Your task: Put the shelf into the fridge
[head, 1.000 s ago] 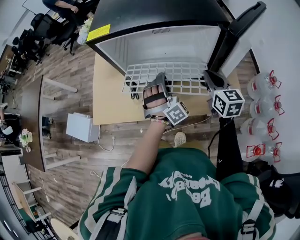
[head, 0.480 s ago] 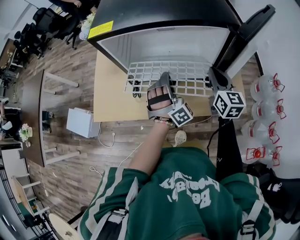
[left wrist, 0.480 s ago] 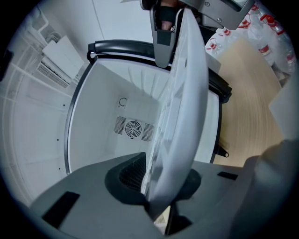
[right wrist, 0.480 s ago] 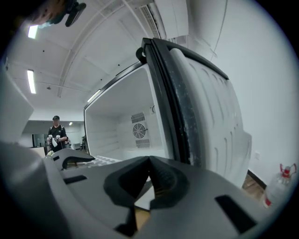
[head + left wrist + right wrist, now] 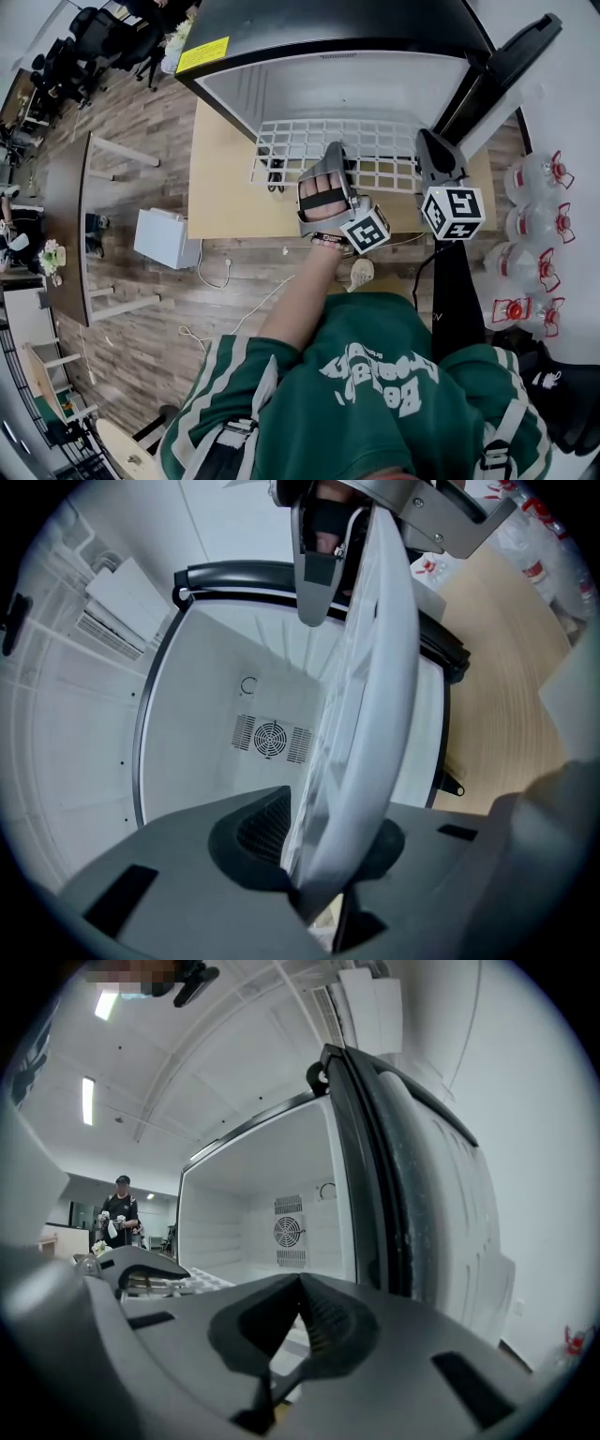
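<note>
The white wire shelf lies level across the mouth of the open black fridge, above the wooden table. My left gripper holds the middle of its near edge. In the left gripper view the shelf runs edge-on between the jaws of the left gripper, which are opening but still touch it. My right gripper is shut on the shelf's near right corner. In the right gripper view the right gripper pinches that edge, with the shelf stretching left toward the white interior.
The fridge door stands open on the right. Several red-capped water bottles stand on the floor at the right. The wooden table carries the fridge. A white box sits on the floor at the left. A person stands far behind.
Both grippers and the shelf have shifted slightly to the right at the fridge mouth. Both grippers keep their places on the shelf's near edge.
</note>
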Demonstrator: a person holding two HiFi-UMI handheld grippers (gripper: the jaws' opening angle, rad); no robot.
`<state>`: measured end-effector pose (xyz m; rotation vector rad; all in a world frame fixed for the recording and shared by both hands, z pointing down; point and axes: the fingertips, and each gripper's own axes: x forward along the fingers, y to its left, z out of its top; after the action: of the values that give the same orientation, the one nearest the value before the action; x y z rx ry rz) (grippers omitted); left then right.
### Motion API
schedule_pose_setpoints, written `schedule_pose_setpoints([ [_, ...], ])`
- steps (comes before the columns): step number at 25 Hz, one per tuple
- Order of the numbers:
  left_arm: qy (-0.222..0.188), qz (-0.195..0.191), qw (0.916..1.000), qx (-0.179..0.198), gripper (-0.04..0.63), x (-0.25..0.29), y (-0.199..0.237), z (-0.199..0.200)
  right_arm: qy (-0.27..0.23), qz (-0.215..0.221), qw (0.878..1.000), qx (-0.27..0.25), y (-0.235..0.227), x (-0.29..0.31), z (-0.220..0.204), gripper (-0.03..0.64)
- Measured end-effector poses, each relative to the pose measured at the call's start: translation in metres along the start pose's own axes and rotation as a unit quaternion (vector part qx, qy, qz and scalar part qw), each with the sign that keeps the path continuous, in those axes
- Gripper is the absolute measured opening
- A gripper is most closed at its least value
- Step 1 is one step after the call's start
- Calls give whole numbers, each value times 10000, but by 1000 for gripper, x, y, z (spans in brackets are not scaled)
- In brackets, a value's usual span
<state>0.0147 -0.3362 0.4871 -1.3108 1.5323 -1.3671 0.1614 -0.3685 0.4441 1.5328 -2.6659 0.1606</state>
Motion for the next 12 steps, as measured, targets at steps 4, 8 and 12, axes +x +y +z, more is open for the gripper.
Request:
schedule_pose_setpoints([
  [4, -70, -71, 9999, 44, 94, 1, -7, 2, -35, 49, 9999, -96, -1, 2, -6, 3],
  [8, -62, -60, 9999, 93, 95, 3, -11, 5, -102, 76, 9997, -193, -4, 3, -6, 3],
  [12, 58, -189, 9995, 230, 97, 7, -18, 8, -49, 63, 9993, -358, -8, 5, -7, 3],
])
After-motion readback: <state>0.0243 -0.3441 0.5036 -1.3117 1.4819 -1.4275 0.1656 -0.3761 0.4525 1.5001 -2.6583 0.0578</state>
